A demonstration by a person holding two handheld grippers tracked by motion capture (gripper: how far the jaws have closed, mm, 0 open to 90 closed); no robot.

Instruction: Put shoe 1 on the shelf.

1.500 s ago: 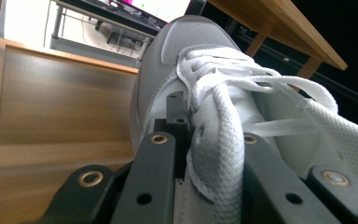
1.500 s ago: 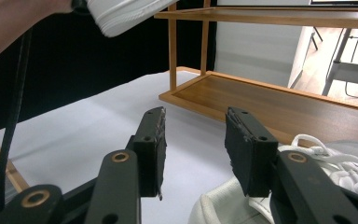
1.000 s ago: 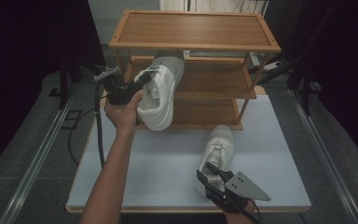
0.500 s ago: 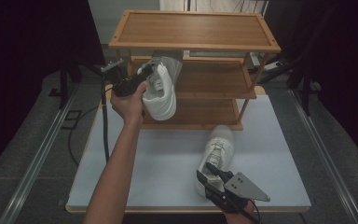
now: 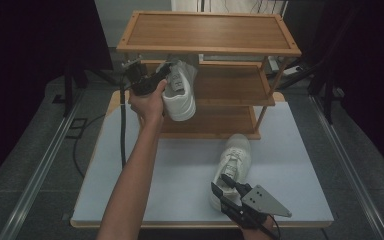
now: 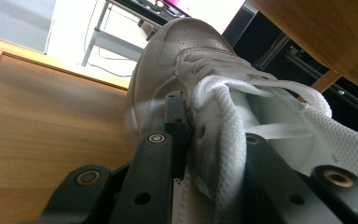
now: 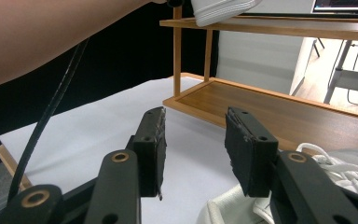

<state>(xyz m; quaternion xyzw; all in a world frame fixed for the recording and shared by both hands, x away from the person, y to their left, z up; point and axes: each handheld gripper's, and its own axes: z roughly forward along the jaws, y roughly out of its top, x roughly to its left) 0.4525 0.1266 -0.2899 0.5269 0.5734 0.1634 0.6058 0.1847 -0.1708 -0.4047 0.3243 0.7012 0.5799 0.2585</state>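
Resting near front edge: right gripper (image 5: 226, 187), black with a grey three-cornered plate on top, jaws parted with nothing between them, hovering just over the heel end of the second shoe.
Right gripper view: the same right gripper (image 7: 193, 149) shows a clear gap between its two pads, white desk surface beyond.
Second shoe: white lace-up sneaker (image 5: 232, 165) lying on the white-topped desk (image 5: 180, 175), toe pointing toward the rack, right of the desk's centre.
Left forearm: bare, reaching from the front edge up toward the rack.
Left gripper: black (image 5: 156, 84), closed on the held shoe at its laced upper; in the left gripper view the jaws pinch the lace flap (image 6: 205, 140).
Held shoe: white lace-up sneaker (image 5: 180, 92), tilted, toe in under the top shelf at the middle shelf's left end.
Rack: three-tier wooden shoe rack (image 5: 210, 32) standing at the desk's far edge.
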